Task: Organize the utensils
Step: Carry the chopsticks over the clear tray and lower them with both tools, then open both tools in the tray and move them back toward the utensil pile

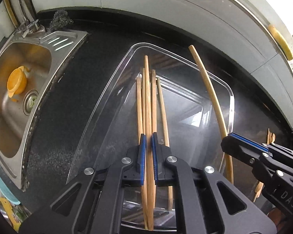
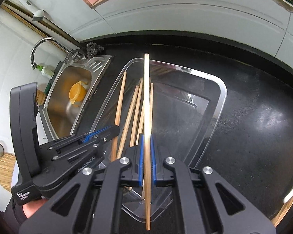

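Chopsticks (image 1: 160, 105) lie loose in clear plastic tray (image 1: 231, 97) on black counter (image 1: 72, 101), tips toward 12 o'clock. Steel sink (image 1: 15, 101) at 9 o'clock of tray, orange bowl (image 1: 16, 82) inside. Left gripper (image 1: 148, 142) clenched on one chopstick (image 1: 147, 89) above tray. Right gripper (image 2: 146, 142) clenched on paler chopstick (image 2: 146, 97). Only right wrist view shows faucet spout (image 2: 41, 43) and hand (image 2: 32, 209) under left gripper; only left view shows yellow object (image 1: 281, 42) at 2 o'clock.

the right half of the clear plastic rectangular container (image 2: 214, 105) is free, and the black speckled countertop (image 2: 254, 117) beside it is open. the loose wooden chopsticks (image 1: 162, 105) fill its left part, the steel sink (image 1: 19, 89) lies further left.
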`<control>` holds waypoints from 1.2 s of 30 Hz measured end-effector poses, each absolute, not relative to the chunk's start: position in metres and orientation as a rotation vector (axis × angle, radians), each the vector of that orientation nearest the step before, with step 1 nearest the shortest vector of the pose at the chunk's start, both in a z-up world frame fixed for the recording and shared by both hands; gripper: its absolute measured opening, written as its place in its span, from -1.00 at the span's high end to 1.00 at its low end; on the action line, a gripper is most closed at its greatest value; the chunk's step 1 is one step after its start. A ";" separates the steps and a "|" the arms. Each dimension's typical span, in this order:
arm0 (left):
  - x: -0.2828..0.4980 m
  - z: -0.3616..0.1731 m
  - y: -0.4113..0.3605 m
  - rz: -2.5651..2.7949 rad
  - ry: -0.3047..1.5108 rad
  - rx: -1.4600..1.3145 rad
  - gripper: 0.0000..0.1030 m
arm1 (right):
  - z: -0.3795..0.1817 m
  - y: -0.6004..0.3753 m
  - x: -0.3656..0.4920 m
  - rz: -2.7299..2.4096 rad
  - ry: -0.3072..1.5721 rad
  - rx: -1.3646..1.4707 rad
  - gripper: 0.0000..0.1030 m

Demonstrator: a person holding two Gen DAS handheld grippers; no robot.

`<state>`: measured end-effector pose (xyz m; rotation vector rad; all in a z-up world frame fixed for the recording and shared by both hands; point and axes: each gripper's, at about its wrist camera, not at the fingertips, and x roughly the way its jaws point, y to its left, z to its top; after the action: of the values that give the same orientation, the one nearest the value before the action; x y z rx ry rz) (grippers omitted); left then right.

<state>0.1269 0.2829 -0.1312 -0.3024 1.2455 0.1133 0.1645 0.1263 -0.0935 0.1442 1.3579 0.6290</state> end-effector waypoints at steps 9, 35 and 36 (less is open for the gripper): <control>0.132 -0.139 0.293 0.110 1.252 -0.309 0.88 | -0.106 0.135 0.172 0.644 1.390 0.147 0.86; 0.074 -0.096 0.303 0.111 1.121 -0.318 -0.84 | -0.063 0.051 0.158 0.565 1.291 0.281 -0.78; 0.071 -0.093 0.296 0.107 1.120 -0.302 -0.85 | -0.060 0.045 0.153 0.560 1.282 0.284 -0.78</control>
<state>0.0711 0.2958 -0.0932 -0.3019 1.1202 0.1074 0.1531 0.0452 -0.0604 0.2835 1.2820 0.5602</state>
